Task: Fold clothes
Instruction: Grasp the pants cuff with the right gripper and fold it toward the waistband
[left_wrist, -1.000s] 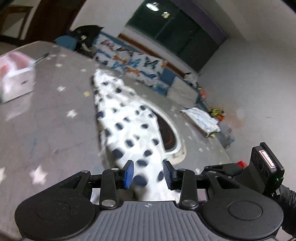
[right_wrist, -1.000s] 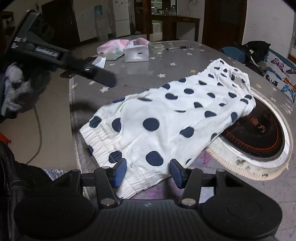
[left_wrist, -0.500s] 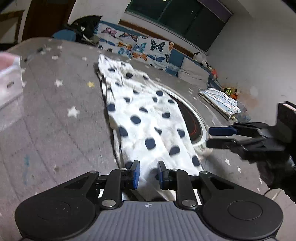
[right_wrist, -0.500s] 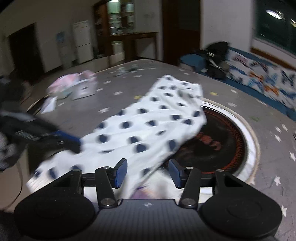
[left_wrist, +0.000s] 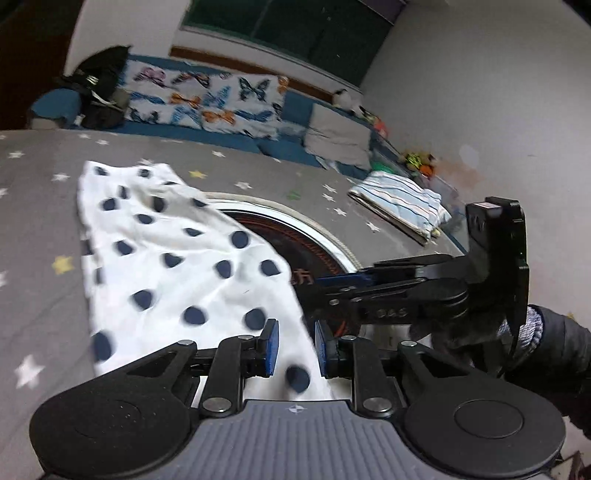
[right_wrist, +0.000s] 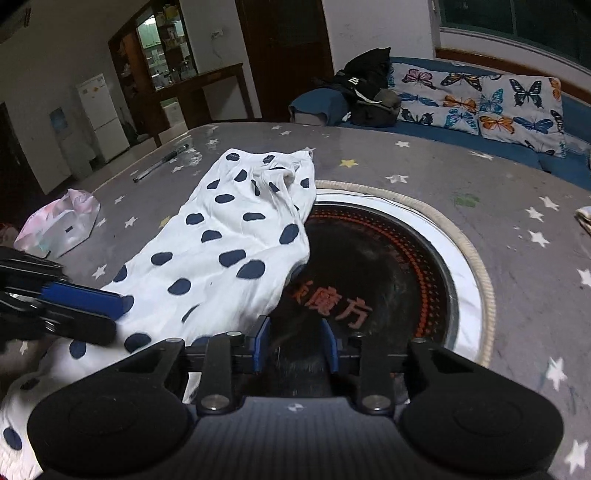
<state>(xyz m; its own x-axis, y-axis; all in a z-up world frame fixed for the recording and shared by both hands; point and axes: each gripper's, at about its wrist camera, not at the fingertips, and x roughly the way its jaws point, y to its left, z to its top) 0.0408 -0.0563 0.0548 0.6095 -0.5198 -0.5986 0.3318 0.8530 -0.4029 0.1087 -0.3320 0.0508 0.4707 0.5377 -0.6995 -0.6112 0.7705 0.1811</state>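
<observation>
The table (left_wrist: 37, 302) is gray with little stars. The cloth (left_wrist: 173, 266) is white with dark dots. In the left view it starts in the upper left of the frame and runs down to the bottom middle, so its long way goes from far to near, almost straight away from the left claw (left_wrist: 295, 349). The near end of the cloth lies right between that claw's blue pads (left_wrist: 271, 347). There is a gap between the pads, and they do not squeeze the cloth as far as I can see. So this claw looks partly open and holds nothing for sure.

To the right of the cloth is a round black burner (left_wrist: 314, 254) set in the table. The cloth's right edge hangs over it a bit. At the right of this frame the right claw (left_wrist: 317, 282) pokes in from the side, next to the cloth's right edge.

In the right view the cloth (right_wrist: 229, 251) fills the left half, from the top middle down to the bottom left corner. The right claw (right_wrist: 295, 345) is open, with only the burner (right_wrist: 388, 266) behind its gap. The cloth's edge is just to its left.

I think both claws need to grab the near end and carry it toward the far end. The left claw is closer to doing that
</observation>
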